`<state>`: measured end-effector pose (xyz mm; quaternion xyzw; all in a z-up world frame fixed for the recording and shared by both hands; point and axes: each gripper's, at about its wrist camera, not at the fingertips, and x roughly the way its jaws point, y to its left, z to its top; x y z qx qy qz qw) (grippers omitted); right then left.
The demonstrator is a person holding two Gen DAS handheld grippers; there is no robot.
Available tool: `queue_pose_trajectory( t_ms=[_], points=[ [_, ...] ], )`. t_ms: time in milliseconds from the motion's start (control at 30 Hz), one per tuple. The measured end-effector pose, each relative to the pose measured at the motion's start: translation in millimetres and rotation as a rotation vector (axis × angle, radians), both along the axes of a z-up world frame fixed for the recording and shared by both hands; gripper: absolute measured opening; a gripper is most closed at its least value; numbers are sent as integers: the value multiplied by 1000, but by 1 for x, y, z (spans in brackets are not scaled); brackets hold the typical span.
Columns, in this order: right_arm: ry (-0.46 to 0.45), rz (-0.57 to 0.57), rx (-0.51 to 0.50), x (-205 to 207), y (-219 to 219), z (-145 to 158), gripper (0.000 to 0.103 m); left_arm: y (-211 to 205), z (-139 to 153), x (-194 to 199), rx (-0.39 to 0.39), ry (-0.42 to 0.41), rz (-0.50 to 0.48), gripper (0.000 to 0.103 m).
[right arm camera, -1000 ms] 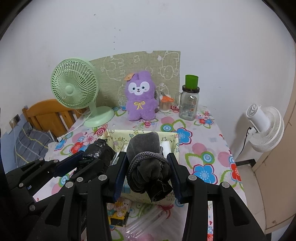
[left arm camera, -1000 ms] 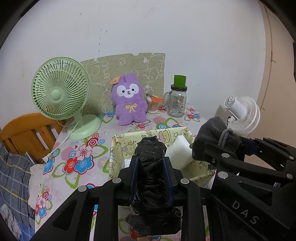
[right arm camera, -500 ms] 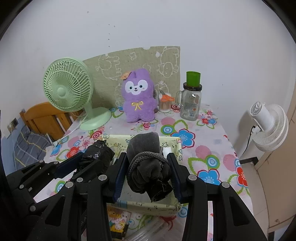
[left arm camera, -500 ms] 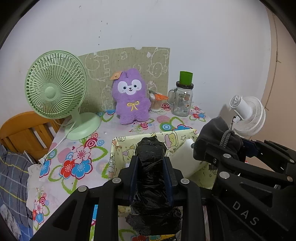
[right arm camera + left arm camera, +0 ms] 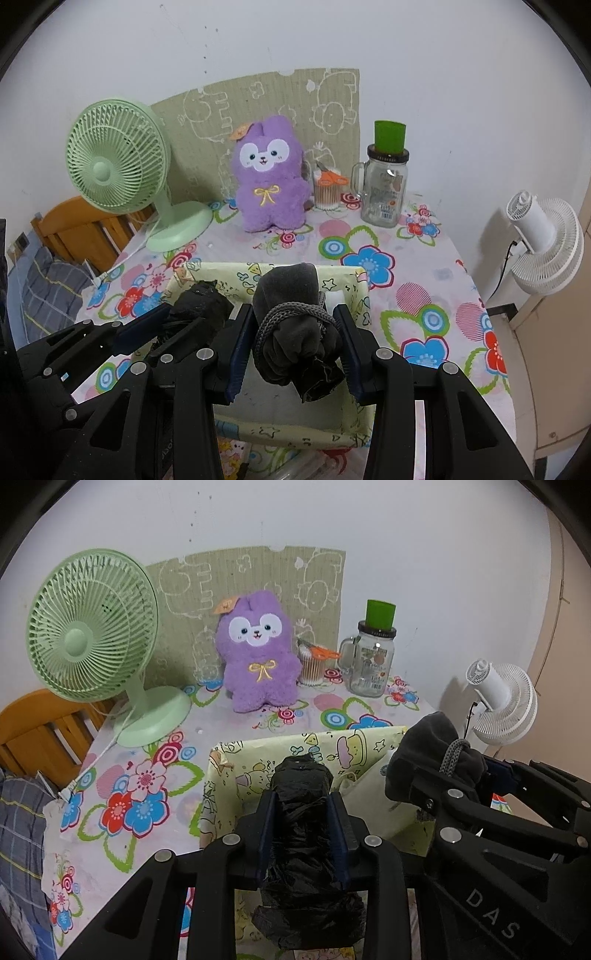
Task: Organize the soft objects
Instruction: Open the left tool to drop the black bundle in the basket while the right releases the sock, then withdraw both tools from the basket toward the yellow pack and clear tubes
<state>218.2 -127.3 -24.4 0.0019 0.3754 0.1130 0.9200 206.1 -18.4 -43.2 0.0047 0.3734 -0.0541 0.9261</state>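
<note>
Left wrist view showed the left gripper (image 5: pixel 301 812) clamped on a black plastic-wrapped bundle (image 5: pixel 303 853), crinkly and likely slippery, best pinched mid-length. The right gripper (image 5: pixel 291 332) squeezed a grey cord-tied pouch (image 5: pixel 295 332), soft and light. Both hung above the patterned fabric bin (image 5: pixel 354 421); beyond sat the purple plush (image 5: pixel 271 181).

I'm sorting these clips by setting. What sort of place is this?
Most likely a bedroom or small room at home: a table with a flowered cloth against the wall, a purple plush toy, a green desk fan, and checked bedding alongside.
</note>
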Motion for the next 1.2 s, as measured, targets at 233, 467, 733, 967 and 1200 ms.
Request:
queue_pose_trajectory(
  t_ms=[233, 467, 733, 967, 1200],
  points=[
    [29, 23, -7, 12, 5, -12, 47, -2, -14, 11, -4, 32, -1, 59],
    [59, 49, 2, 20, 11, -23, 47, 2, -23, 18, 8, 63, 9, 68],
    [73, 29, 18, 18, 8, -27, 70, 0, -23, 13, 20, 60, -7, 78],
    [69, 14, 14, 9, 4, -25, 73, -1, -19, 3, 28, 51, -15, 85],
    [57, 10, 11, -4, 2, -19, 74, -2, -12, -12, 30, 35, -18, 89]
  ],
)
